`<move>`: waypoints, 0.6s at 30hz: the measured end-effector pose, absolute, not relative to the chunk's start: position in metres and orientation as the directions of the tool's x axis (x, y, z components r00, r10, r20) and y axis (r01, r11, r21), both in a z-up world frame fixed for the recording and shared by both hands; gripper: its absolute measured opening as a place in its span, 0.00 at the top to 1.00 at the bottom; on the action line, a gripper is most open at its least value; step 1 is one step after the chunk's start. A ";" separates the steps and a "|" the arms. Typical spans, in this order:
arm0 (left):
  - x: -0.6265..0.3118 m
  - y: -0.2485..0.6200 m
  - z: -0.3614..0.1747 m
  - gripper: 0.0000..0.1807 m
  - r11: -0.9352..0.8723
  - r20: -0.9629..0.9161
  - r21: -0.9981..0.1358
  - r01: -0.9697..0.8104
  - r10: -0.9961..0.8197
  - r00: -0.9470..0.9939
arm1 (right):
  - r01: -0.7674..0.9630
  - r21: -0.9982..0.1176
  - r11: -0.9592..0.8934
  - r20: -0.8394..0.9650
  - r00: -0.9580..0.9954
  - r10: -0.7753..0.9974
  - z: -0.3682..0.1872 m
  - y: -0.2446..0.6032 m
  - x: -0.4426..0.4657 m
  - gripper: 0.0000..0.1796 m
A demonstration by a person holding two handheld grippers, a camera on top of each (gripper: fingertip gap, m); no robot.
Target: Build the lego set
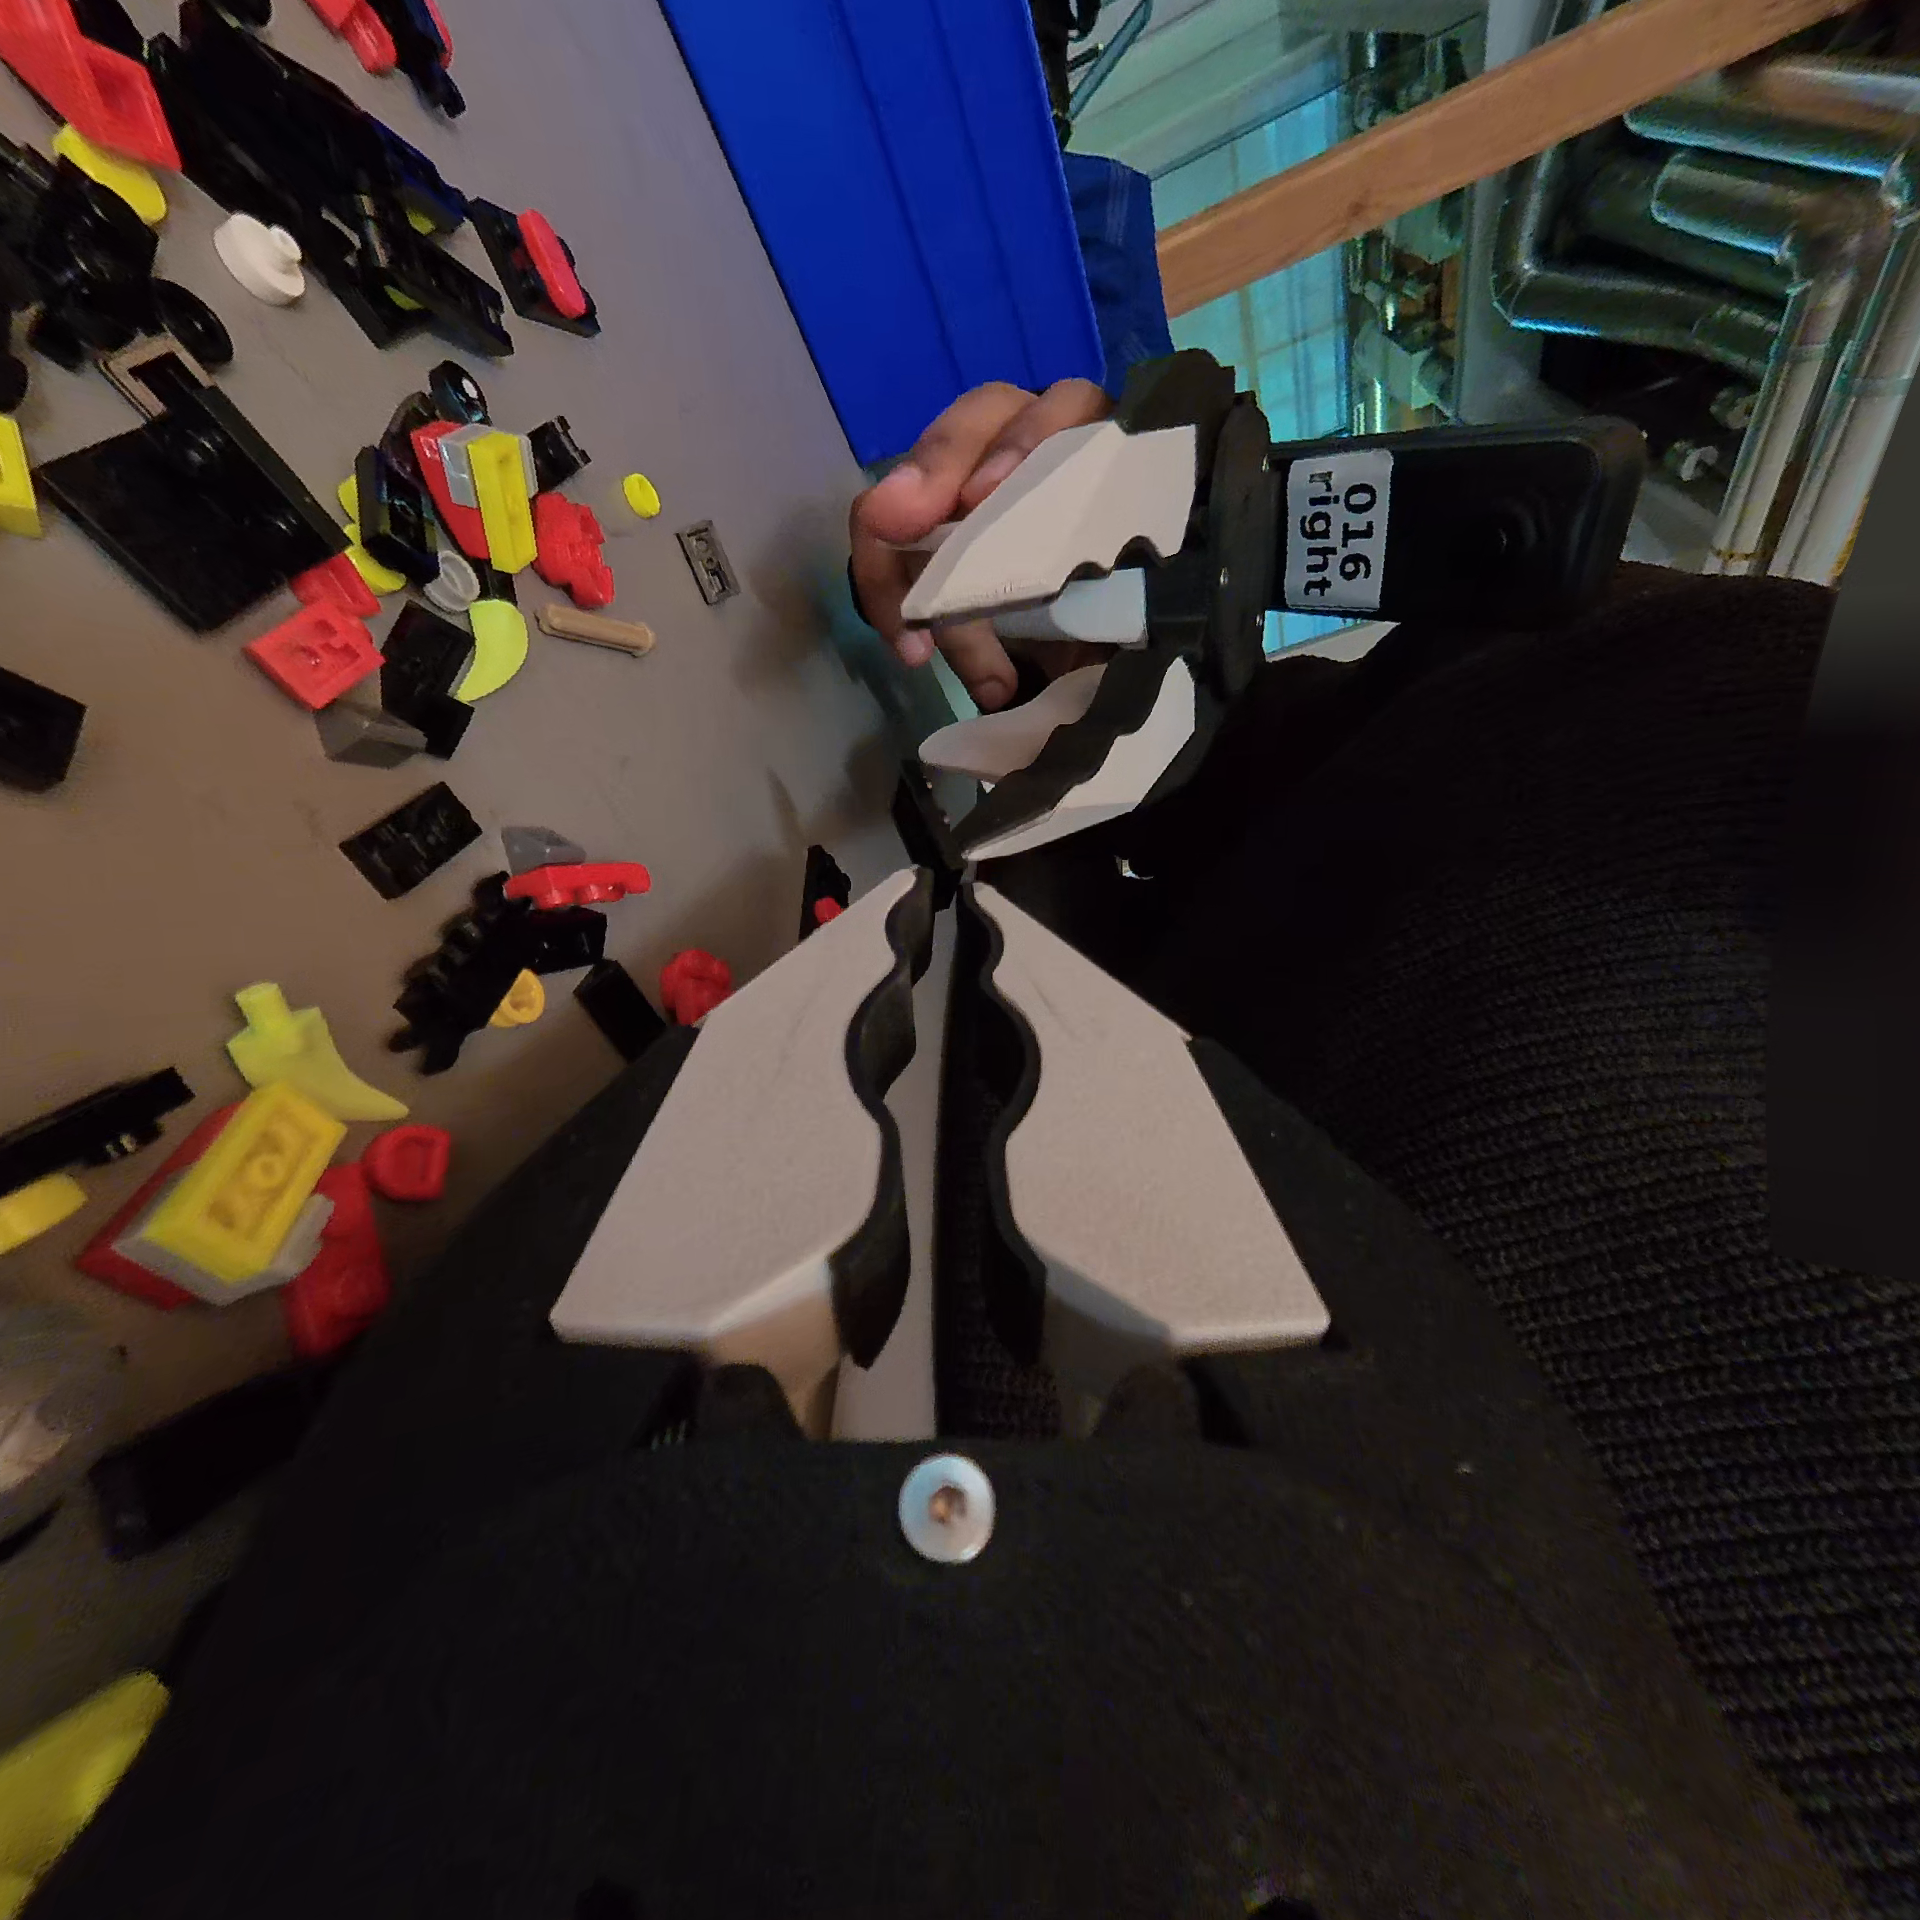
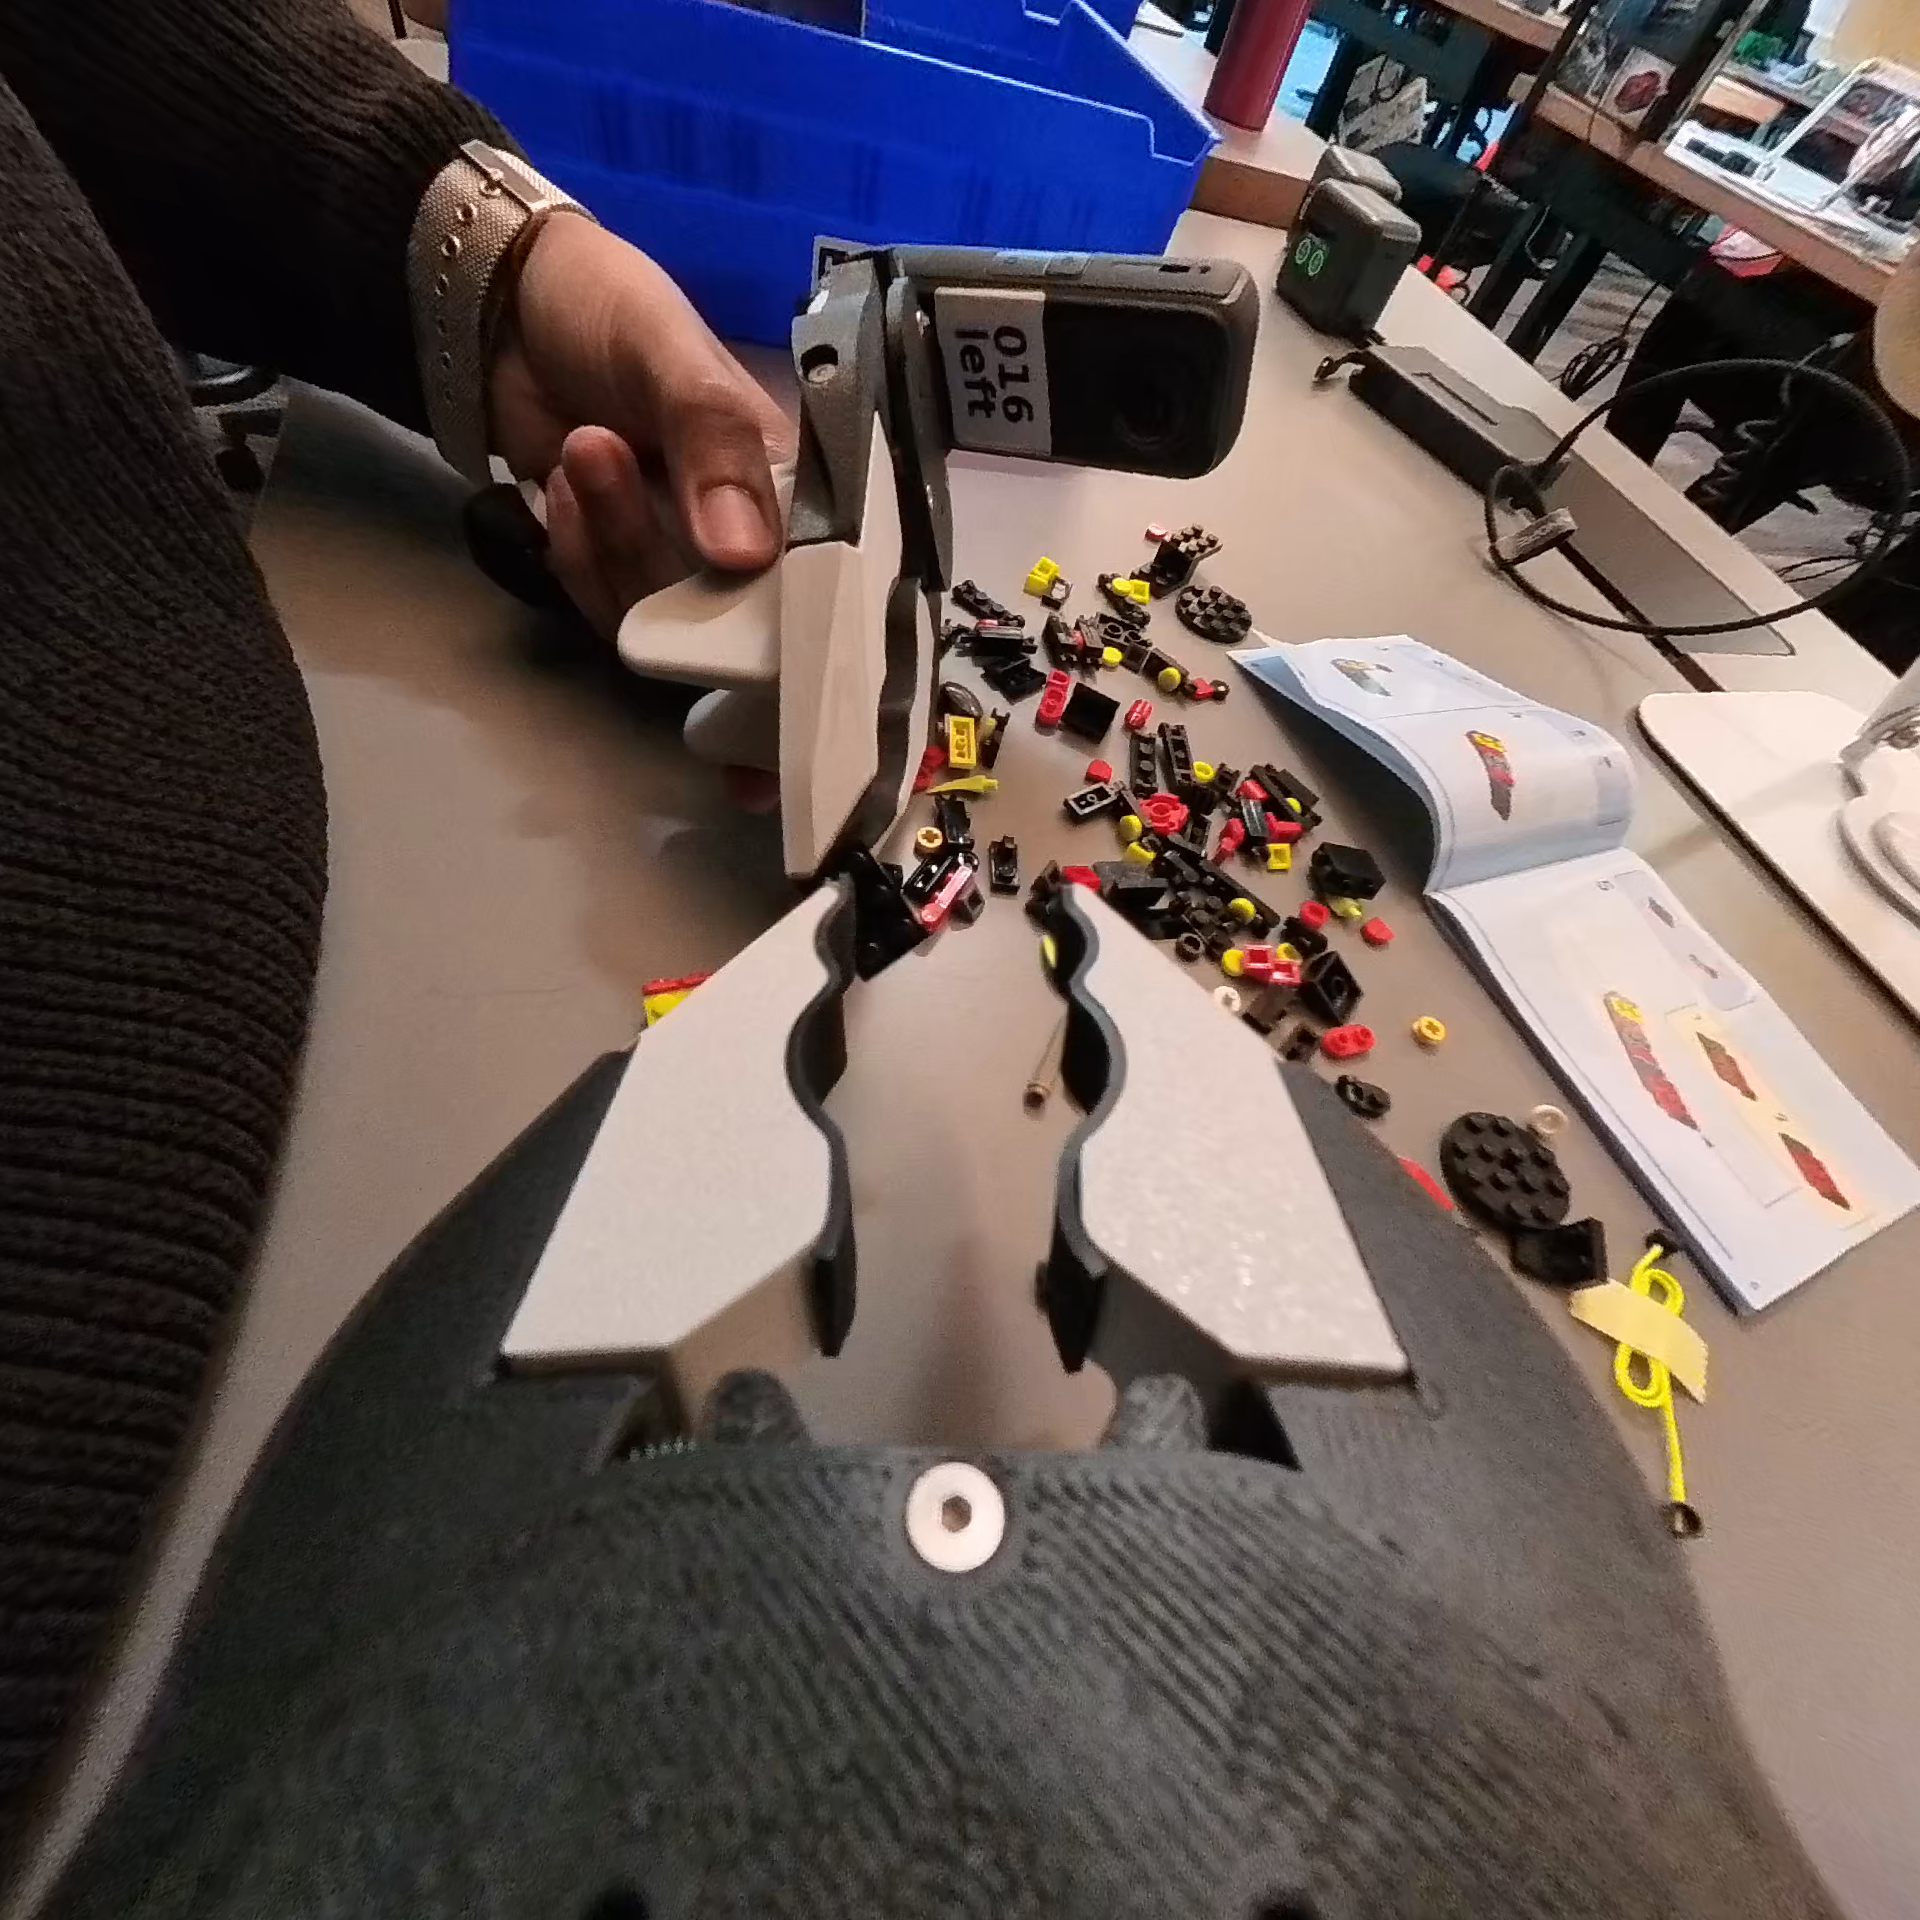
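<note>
My left gripper (image 1: 940,883) is shut on a small black lego piece (image 1: 925,821) and holds it just above the grey table (image 1: 644,727). In the right wrist view the left gripper (image 2: 844,864) comes down from above with the black piece (image 2: 881,920) at its tips. My right gripper (image 2: 956,914) is open; its left finger touches the black piece, and its right finger stands apart. In the left wrist view the right gripper (image 1: 935,727) reaches in from the upper right with a hand on it. Loose red, yellow and black lego pieces (image 2: 1174,821) lie scattered beyond.
An open instruction booklet (image 2: 1558,862) lies right of the pieces. A blue bin (image 2: 831,156) stands at the back. A round black plate (image 2: 1507,1169) and a yellow cord (image 2: 1652,1340) lie at the right. Black boxes and cables (image 2: 1558,499) are farther back. About 15 cm separates my right fingertips from the round black plate (image 2: 1507,1169).
</note>
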State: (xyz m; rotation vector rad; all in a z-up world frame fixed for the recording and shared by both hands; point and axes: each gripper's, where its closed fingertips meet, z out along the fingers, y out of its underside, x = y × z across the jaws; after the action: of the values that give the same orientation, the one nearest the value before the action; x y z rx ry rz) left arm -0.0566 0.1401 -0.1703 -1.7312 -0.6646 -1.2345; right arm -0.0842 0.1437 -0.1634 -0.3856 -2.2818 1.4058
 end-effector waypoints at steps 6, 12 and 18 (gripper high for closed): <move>-0.057 0.139 -0.170 1.00 -0.466 0.925 -0.361 0.808 -0.069 0.373 | 0.019 -0.892 0.452 0.204 -0.875 0.440 -0.165 0.143 -0.083 0.80; -0.064 0.139 -0.168 1.00 -0.433 0.930 -0.354 0.829 -0.067 0.361 | 0.007 -0.887 0.462 0.215 -0.879 0.426 -0.166 0.143 -0.080 0.87; -0.072 0.138 -0.165 1.00 -0.397 0.941 -0.329 0.856 -0.069 0.330 | 0.007 -0.884 0.467 0.214 -0.883 0.418 -0.167 0.143 -0.079 0.90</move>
State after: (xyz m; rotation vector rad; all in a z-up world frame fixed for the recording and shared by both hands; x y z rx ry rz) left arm -0.0718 0.1381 -0.1653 -1.6484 -0.7215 -1.2255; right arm -0.0790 0.1427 -0.1671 -0.3560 -2.3168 1.3942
